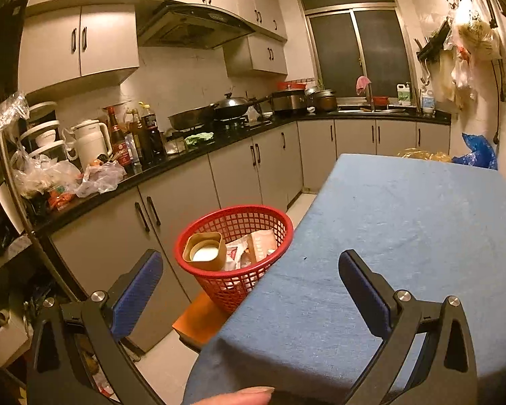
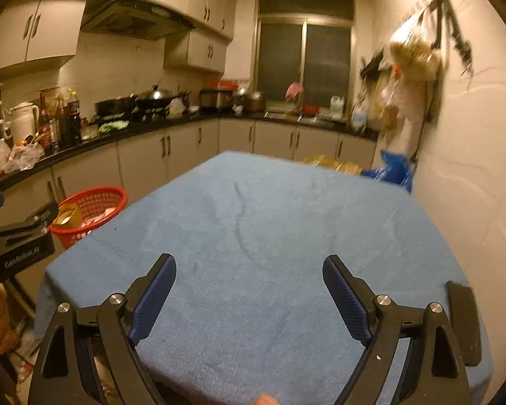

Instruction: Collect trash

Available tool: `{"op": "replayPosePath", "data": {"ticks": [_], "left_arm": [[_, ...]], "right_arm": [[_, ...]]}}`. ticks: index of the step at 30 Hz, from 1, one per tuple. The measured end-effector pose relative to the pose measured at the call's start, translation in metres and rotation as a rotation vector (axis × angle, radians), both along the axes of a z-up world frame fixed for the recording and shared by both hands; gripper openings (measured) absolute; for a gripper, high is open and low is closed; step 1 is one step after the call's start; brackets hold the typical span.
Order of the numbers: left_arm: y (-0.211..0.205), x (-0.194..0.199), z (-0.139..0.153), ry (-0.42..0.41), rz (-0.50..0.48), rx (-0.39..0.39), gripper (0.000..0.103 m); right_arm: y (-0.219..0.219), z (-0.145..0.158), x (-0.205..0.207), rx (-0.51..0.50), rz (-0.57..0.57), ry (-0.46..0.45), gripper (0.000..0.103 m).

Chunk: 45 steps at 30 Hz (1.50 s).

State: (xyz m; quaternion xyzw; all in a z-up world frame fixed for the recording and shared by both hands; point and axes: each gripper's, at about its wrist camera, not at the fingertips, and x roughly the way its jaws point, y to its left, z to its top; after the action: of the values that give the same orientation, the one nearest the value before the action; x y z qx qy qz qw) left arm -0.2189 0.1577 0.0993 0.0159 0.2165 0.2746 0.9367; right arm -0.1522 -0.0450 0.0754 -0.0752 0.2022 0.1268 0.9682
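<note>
A red mesh basket point(image 1: 273, 222) stands on an orange stool beside the blue-clothed table's point(image 1: 404, 236) left edge. Inside it lie a tan paper cup point(image 1: 204, 251) and crumpled wrappers point(image 1: 253, 246). My left gripper point(image 1: 249, 270) hangs open in front of the basket, nothing between its blue pads, one finger over the floor side and the other over the cloth. My right gripper point(image 2: 249, 273) is open above the near part of the table point(image 2: 270, 219), holding nothing. In the right wrist view the basket point(image 2: 97, 199) shows at the left, with the left gripper's body point(image 2: 17, 236) in front of it.
A black counter point(image 1: 172, 165) crowded with bottles, a white kettle point(image 1: 89, 143), plastic bags and pans runs along the left wall. Bags hang on the right wall point(image 2: 411, 67). A blue plastic bag point(image 2: 393, 168) sits past the table's far corner. A dark flat object point(image 2: 464, 320) lies at the table's right edge.
</note>
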Motion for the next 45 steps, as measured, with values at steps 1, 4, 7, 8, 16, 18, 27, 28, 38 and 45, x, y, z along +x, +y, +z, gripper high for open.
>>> {"op": "replayPosePath", "data": {"ticks": [1, 4, 7, 8, 16, 18, 27, 28, 38, 45], "left_arm": [[0.001, -0.001, 0.000, -0.007, 0.001, -0.006, 0.103], [0.003, -0.001, -0.003, -0.018, -0.007, -0.023, 0.103], [0.005, 0.000, -0.005, -0.016, -0.005, -0.029, 0.103], [0.005, 0.000, -0.006, -0.015, -0.004, -0.034, 0.103], [0.003, -0.001, -0.009, -0.023, 0.005, -0.024, 0.103], [0.003, 0.000, -0.010, -0.014, -0.002, -0.026, 0.103], [-0.001, 0.001, -0.011, -0.004, -0.012, -0.026, 0.103], [-0.001, 0.001, -0.011, -0.001, -0.011, -0.028, 0.103], [0.000, 0.003, -0.011, 0.003, -0.011, -0.022, 0.103], [0.003, 0.003, -0.011, 0.002, -0.006, -0.023, 0.103]], "right_arm": [[0.000, 0.001, -0.003, 0.004, -0.005, -0.020, 0.094], [0.000, 0.004, -0.008, 0.024, 0.003, -0.039, 0.097], [0.002, 0.005, -0.009, 0.021, -0.006, -0.054, 0.097], [0.001, 0.004, -0.009, 0.021, -0.007, -0.056, 0.097], [0.000, 0.004, -0.010, 0.051, -0.017, -0.064, 0.102], [0.001, 0.003, -0.009, 0.044, -0.018, -0.058, 0.102], [0.004, -0.004, -0.005, 0.023, -0.016, -0.034, 0.102], [0.004, -0.004, -0.004, 0.020, -0.016, -0.031, 0.102], [0.011, -0.008, -0.003, 0.006, -0.002, -0.019, 0.102], [0.010, -0.010, -0.003, -0.006, -0.002, -0.014, 0.102]]}}
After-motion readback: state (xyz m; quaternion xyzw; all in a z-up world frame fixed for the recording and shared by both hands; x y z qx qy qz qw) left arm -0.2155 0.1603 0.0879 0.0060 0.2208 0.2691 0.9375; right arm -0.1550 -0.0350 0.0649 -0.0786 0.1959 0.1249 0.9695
